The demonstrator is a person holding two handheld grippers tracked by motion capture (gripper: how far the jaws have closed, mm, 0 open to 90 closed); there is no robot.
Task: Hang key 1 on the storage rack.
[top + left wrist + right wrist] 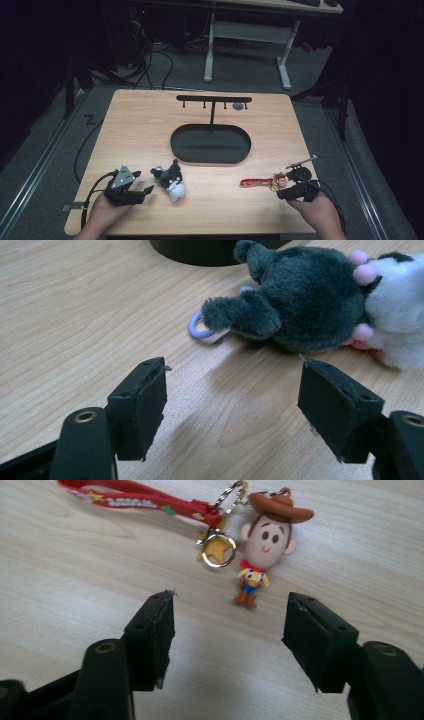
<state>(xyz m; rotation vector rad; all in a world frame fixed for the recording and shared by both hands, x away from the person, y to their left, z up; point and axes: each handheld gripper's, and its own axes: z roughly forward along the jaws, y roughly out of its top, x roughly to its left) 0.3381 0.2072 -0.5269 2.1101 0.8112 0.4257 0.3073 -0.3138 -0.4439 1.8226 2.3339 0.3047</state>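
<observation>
Red-strapped keychain lies on the tabletop just ahead of the right gripper, strap running leftward, its fingers apart and empty, nothing between them yet.

- The place looked like a lab or recording room rather than a home
- A plain wooden counter stood alone on grey carpet, with dark curtained surroundings on both sides
- Black cables ran loose across the floor behind it, towards dim equipment in the back left corner
- A white-legged desk frame stood further back, with what seemed a keyboard on its top
- Metal rails lay along the floor at the counter's left
- A black stand with small hooks stood on the counter like a set test prop
</observation>
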